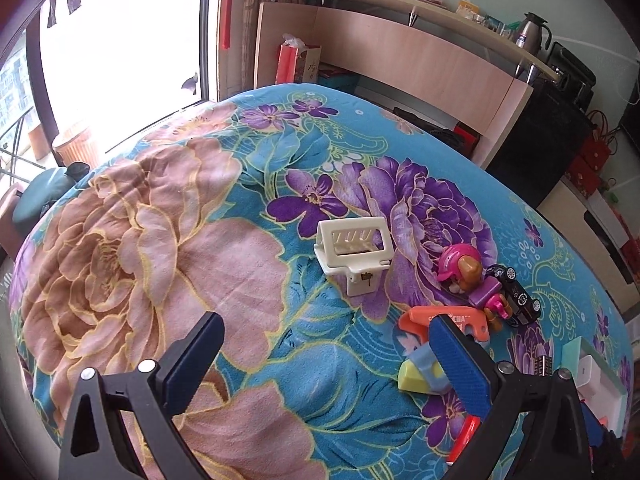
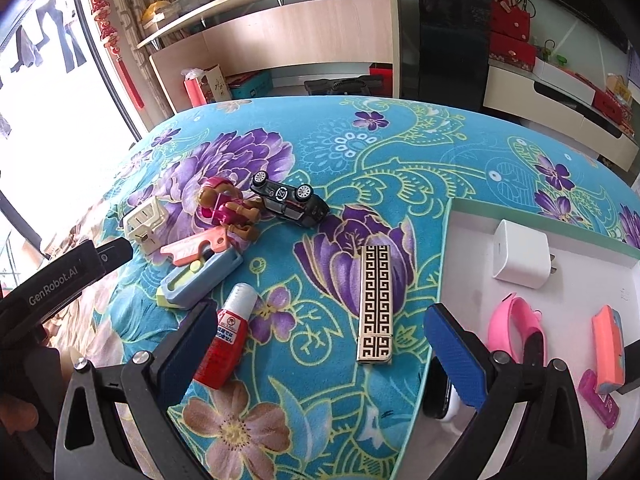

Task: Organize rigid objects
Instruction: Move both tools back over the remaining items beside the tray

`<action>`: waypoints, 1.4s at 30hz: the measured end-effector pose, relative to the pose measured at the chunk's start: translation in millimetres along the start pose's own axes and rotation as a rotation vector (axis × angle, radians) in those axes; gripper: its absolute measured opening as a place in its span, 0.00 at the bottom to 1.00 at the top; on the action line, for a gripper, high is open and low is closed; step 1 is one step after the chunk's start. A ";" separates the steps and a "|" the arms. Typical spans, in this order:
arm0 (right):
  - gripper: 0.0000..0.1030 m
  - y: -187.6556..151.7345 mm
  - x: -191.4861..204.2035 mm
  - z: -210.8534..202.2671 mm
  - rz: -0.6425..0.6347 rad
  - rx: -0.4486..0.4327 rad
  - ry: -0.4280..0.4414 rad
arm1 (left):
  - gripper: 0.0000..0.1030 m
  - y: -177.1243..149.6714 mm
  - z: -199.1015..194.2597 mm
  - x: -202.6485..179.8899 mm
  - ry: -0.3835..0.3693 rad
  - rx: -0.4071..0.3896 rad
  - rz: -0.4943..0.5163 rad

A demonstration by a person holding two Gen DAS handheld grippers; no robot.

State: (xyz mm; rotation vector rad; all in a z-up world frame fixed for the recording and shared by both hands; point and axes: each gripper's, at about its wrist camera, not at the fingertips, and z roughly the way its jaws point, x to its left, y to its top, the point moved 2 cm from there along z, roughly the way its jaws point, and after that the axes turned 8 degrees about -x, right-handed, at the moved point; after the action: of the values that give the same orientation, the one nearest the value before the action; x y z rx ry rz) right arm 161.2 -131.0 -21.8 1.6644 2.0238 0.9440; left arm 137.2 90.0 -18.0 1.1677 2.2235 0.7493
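Note:
Rigid items lie scattered on a floral blanket. A cream plastic clip [image 1: 354, 254] [image 2: 144, 220] lies ahead of my left gripper [image 1: 324, 344], which is open and holds nothing. Right of the clip are a pink dog figure [image 1: 464, 270] [image 2: 226, 206], a black toy car [image 1: 518, 296] [image 2: 290, 198], an orange utility knife [image 1: 440, 320] [image 2: 198, 246] and a blue-yellow holder [image 2: 200, 276]. My right gripper [image 2: 320, 340] is open above a patterned rectangular case [image 2: 376, 308], with a red glue bottle [image 2: 230, 340] by its left finger.
A white tray [image 2: 472, 248] at the right holds a white charger [image 2: 520, 254], a pink band [image 2: 516, 328], an orange eraser [image 2: 608, 344] and a magenta clip [image 2: 598, 402]. The other gripper's black body [image 2: 60, 276] reaches in from the left. Shelving and cabinets stand beyond the blanket's far edge.

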 end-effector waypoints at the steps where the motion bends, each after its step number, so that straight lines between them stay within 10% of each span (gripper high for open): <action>1: 0.99 -0.3 3.0 -0.4 -0.010 -0.004 0.002 | 1.00 0.1 0.6 1.7 -0.005 0.006 -0.006; 29: 0.99 -34.7 45.1 3.2 -0.303 0.095 0.040 | 1.00 -4.1 13.3 12.2 0.020 0.075 0.031; 42: 0.96 -30.9 26.5 9.2 -0.332 0.062 -0.130 | 1.00 -6.5 16.1 8.0 0.018 0.087 0.052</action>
State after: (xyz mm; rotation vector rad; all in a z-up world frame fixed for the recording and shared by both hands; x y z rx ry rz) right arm 138.3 -105.8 -45.9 1.3226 2.1676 0.6473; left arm 140.2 97.4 -35.4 1.2692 2.2686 0.6917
